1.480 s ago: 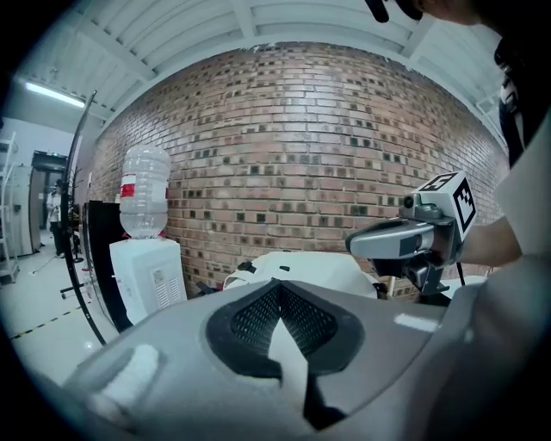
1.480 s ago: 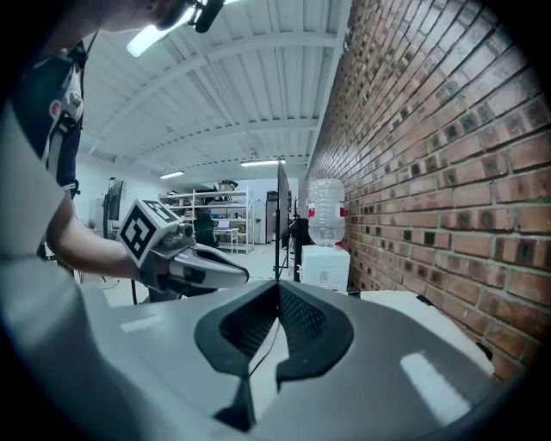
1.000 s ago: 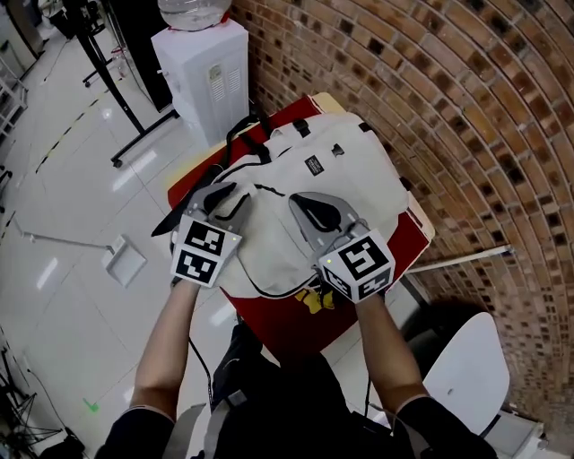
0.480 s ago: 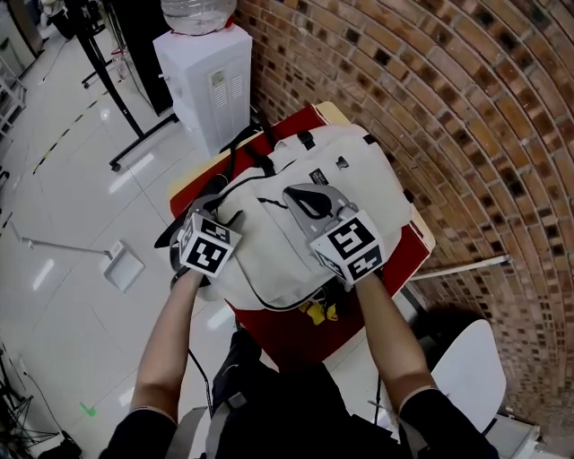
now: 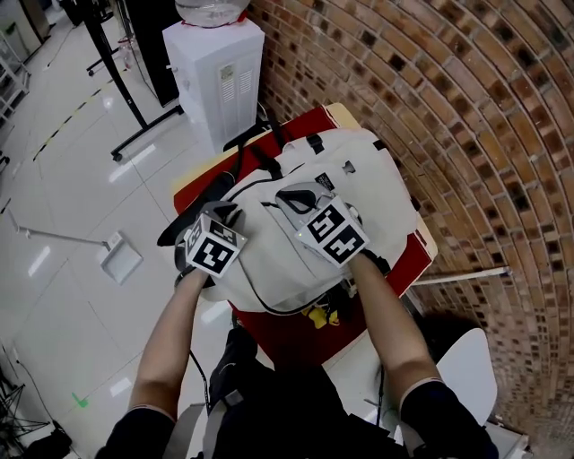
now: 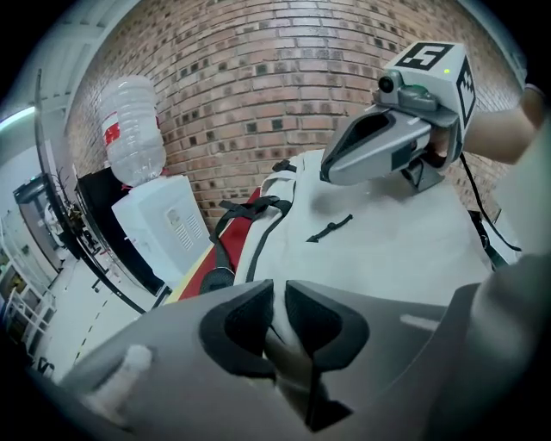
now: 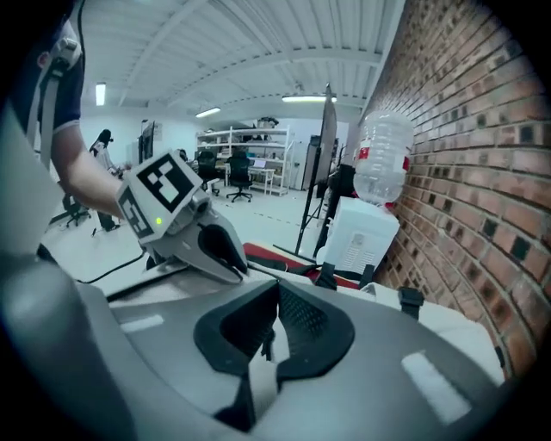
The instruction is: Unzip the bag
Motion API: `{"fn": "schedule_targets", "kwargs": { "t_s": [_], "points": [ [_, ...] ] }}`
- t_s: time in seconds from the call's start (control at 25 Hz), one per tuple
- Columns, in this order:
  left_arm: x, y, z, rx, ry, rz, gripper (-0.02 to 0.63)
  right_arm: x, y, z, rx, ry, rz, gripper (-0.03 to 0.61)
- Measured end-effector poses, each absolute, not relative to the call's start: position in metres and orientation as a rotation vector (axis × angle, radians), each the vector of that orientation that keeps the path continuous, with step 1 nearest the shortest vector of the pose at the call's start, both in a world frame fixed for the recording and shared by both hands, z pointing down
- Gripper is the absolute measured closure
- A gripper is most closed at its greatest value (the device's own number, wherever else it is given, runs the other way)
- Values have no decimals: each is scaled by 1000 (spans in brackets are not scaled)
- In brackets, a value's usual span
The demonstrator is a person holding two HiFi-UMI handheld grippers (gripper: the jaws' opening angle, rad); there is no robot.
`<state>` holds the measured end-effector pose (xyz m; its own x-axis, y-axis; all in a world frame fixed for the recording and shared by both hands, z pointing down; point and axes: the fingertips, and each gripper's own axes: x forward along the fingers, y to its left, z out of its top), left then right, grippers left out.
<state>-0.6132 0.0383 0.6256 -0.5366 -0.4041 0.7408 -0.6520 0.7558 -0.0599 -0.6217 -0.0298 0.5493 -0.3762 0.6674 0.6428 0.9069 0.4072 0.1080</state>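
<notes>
Left tool [image 6: 278,293] has just been closing its jaws, and now it's pinching a fold of the white bag [image 5: 359,179] at the bag's left edge in the head view. The bag lies on the red-covered counter [image 5: 296,327], hard by the brick wall [image 5: 448,108]. Right tool [image 7: 275,297] is clenched on nothing, tips together, hanging just over the bag's middle. A black zip pull [image 6: 331,228] lies free on the fabric just below it. From above, the two marker cubes [image 5: 213,249] block much of the bag's front. A yellow thing [image 5: 321,316] pokes out under the near edge, too hidden to name. Upper left, the water dispenser [image 5: 220,67] stands, its bottle [image 5: 211,9] cut off by the frame.
</notes>
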Motion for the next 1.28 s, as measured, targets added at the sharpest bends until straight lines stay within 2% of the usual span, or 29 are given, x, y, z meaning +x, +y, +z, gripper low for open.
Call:
{"fn": "schedule_targets", "kwargs": {
  "t_s": [0.12,0.16,0.2,0.56,0.76,1.28],
  "points": [
    [-613,38,625,789,-2211,416,569,-618,-22,575,-1378,-2027,-720,562],
    [-613,38,625,791,-2212,412,569,-617,-22,583,-1390,-1984,-742,481],
    [-613,37,625,793,-2213,408,569,-615,-21,590,-1395,-1948,-761,469],
    [-614,38,623,798,-2230,392,571,-613,-22,626,-1368,-1774,-1006,491],
    [-615,39,624,795,-2225,387,571,-613,-23,640,-1335,-1714,-1105,537],
    [-614,39,630,796,-2204,381,569,-593,-33,626,-1372,-1654,-1140,546]
  ]
}}
